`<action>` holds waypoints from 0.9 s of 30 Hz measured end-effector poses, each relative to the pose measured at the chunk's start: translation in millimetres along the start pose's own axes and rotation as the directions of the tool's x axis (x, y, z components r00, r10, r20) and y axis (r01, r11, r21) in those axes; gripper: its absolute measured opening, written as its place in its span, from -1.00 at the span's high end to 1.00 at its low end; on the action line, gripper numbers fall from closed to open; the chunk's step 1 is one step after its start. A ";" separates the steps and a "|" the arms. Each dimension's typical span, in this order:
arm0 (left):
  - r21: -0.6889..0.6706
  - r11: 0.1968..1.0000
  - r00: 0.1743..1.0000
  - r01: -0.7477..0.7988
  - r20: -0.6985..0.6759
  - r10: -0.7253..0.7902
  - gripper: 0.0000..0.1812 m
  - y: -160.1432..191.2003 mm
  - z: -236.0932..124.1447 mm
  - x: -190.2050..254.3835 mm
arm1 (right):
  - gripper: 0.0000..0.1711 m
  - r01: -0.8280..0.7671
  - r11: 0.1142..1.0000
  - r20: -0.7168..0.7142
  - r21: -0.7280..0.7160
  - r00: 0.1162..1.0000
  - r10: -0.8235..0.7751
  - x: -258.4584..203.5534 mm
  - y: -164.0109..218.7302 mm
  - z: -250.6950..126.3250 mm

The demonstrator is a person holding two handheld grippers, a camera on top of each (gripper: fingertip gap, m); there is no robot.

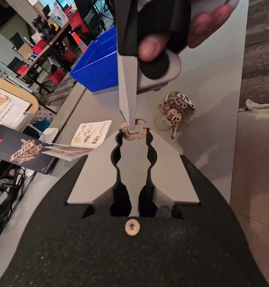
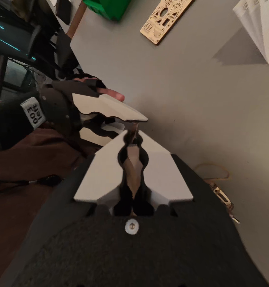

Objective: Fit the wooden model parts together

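The left claw (image 1: 133,132) pinches a flat wooden part (image 1: 133,132) by its edges above the desk (image 1: 208,139), steadying it so the clenched right claw (image 2: 133,135) can press in its centre slot.

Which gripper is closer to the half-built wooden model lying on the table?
Right. The right gripper comes down from above beside the half-built wooden model. The left gripper reaches from the near side, its tips meeting at the same flat wooden piece.
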State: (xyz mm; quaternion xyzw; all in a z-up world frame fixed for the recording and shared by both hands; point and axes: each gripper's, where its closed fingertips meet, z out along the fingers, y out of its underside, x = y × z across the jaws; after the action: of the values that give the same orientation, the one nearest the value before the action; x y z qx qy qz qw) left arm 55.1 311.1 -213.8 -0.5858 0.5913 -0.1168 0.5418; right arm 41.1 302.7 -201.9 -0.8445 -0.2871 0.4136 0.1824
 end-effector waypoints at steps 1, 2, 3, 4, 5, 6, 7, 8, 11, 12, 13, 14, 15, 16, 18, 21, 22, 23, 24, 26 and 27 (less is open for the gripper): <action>0.007 1.000 1.000 -0.006 0.004 0.006 0.68 -0.4 0.1 0.4 | 0.95 -0.005 1.000 0.002 0.000 1.000 0.005 0.6 0.9 -0.3; 0.014 1.000 1.000 -0.005 0.006 0.005 0.69 -1.4 -0.1 0.4 | 0.95 -0.011 1.000 0.009 0.004 1.000 0.011 0.2 0.7 -1.1; 0.015 1.000 1.000 0.001 0.000 -0.001 0.69 -2.1 -0.2 0.7 | 0.95 -0.016 1.000 0.018 0.008 1.000 0.016 -0.2 0.8 -1.8; 0.018 1.000 1.000 0.006 -0.001 -0.006 0.69 -2.9 -0.4 0.5 | 0.95 -0.021 1.000 0.027 0.014 0.999 0.021 -0.7 0.4 -2.5; 0.022 1.000 1.000 0.007 0.002 -0.007 0.69 -3.4 -0.6 -0.2 | 0.95 -0.027 0.999 0.038 0.024 0.999 0.026 -1.3 -0.6 -3.6; 0.017 1.000 1.000 0.011 -0.002 -0.011 0.69 -2.2 -0.5 -0.1 | 0.94 -0.030 0.999 0.042 0.034 0.999 0.029 -0.7 -1.7 -4.9; 0.013 1.000 1.000 0.017 -0.002 -0.017 0.69 -0.7 -0.4 -0.4 | 0.94 -0.033 0.998 0.039 0.045 0.999 0.031 0.8 -2.6 -6.8; 0.017 1.000 1.000 0.025 -0.002 -0.025 0.69 -0.2 -0.9 -1.0 | 0.93 -0.036 0.998 0.040 0.054 0.999 0.034 1.8 -3.2 -8.8; 0.042 0.998 0.999 0.052 -0.001 -0.052 0.69 -4.0 -3.2 -3.9 | 1.00 -0.023 0.998 0.035 0.057 0.999 0.021 3.1 -0.6 -10.8; 0.052 0.997 0.998 0.061 -0.005 -0.060 0.69 -6.3 -3.8 -4.1 | 1.00 -0.020 0.998 0.039 0.053 0.999 0.018 2.3 0.8 -9.5; 0.055 0.996 0.998 0.065 -0.006 -0.065 0.70 -7.3 -3.5 -4.2 | 1.00 -0.020 0.998 0.045 0.055 0.999 0.018 1.5 1.2 -8.1; 0.047 0.997 0.998 0.064 -0.004 -0.064 0.69 -6.2 -2.6 -4.3 | 1.00 -0.023 0.998 0.046 0.060 0.999 0.020 2.1 0.9 -7.5; 0.041 0.997 0.998 0.059 0.000 -0.059 0.69 -4.8 -1.7 -4.2 | 1.00 -0.029 0.997 0.045 0.068 0.999 0.026 3.8 -0.1 -8.0; 0.032 0.998 0.998 0.056 0.005 -0.056 0.69 -2.5 -0.7 -4.4 | 0.98 -0.040 0.996 0.048 0.077 0.998 0.036 5.3 -1.6 -9.6; 0.015 0.998 0.998 0.055 0.005 -0.055 0.69 1.1 0.7 -3.8 | 0.91 -0.051 0.993 0.061 0.104 0.997 0.045 5.8 -6.1 -14.6; 0.012 0.999 0.999 0.044 0.017 -0.044 0.69 0.7 1.2 -4.5 | 0.88 -0.041 0.993 0.103 0.110 0.994 0.030 -3.6 -7.9 -14.9; 0.015 0.999 0.999 0.043 0.020 -0.043 0.69 -0.2 1.4 -4.6 | 0.88 -0.033 0.995 0.088 0.099 0.996 0.024 -3.1 -6.5 -12.4; 0.014 0.999 0.999 0.044 0.020 -0.044 0.69 -0.4 1.8 -4.2 | 0.89 -0.025 0.996 0.065 0.088 0.998 0.019 -1.2 -5.1 -10.0; 0.015 0.999 0.999 0.045 0.016 -0.046 0.69 -0.7 2.1 -3.3 | 0.94 -0.020 0.997 0.047 0.076 0.999 0.016 0.4 -3.7 -8.5; 0.020 0.999 0.999 0.043 0.018 -0.044 0.69 -0.9 2.1 -2.7 | 0.96 -0.026 0.997 0.044 0.066 0.999 0.023 0.9 -2.7 -8.7; 0.026 0.999 0.999 0.042 0.019 -0.043 0.69 -1.7 1.5 -2.7 | 0.96 -0.037 0.997 0.054 0.067 0.998 0.033 0.4 -2.7 -9.3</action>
State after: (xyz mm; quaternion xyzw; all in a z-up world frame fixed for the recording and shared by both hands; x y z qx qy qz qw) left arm 56.5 313.6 -211.7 -0.5923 0.5717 -0.1300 0.5526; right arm 47.9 304.4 -195.1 -0.8315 -0.2626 0.4485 0.1963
